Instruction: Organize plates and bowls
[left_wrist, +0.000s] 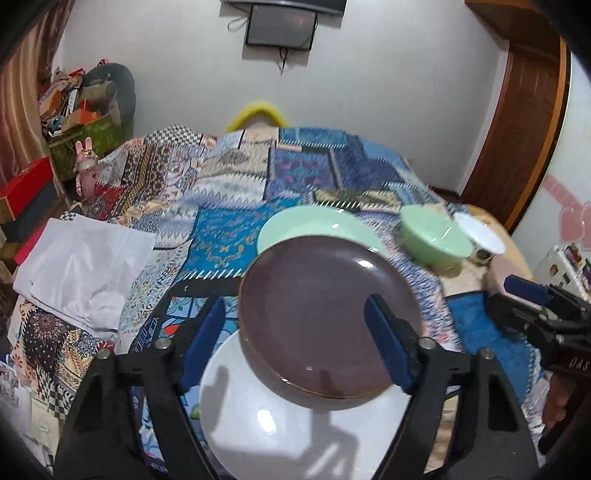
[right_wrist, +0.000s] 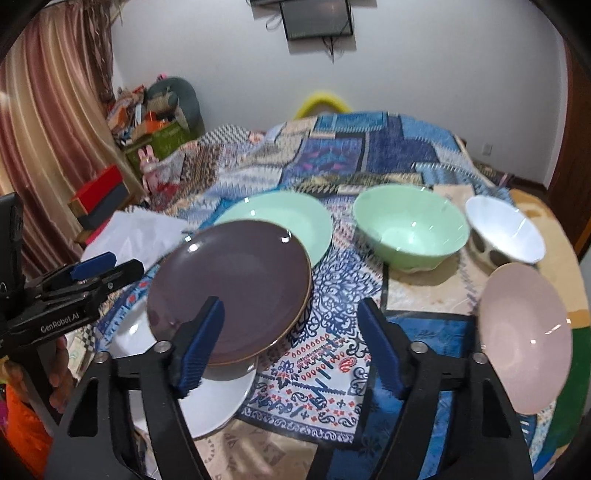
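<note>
A dark purple plate (left_wrist: 325, 314) (right_wrist: 229, 288) lies tilted across a white plate (left_wrist: 295, 424) (right_wrist: 218, 398) and a mint green plate (left_wrist: 306, 225) (right_wrist: 288, 218) on the patterned cloth. My left gripper (left_wrist: 295, 343) is open just above the purple plate, which shows between its blue pads untouched. My right gripper (right_wrist: 290, 347) is open over bare cloth, its left pad in front of the purple plate's rim. To the right stand a mint green bowl (right_wrist: 410, 229) (left_wrist: 432, 236), a white bowl (right_wrist: 506, 229) (left_wrist: 480, 232) and a pink plate (right_wrist: 524, 332).
The dishes sit on a patchwork cloth (right_wrist: 325, 369) spread over a bed. White folded fabric (left_wrist: 81, 269) lies to the left. Boxes and clutter (left_wrist: 74, 110) are stacked by the curtain. A wooden door (left_wrist: 517, 129) stands at the right.
</note>
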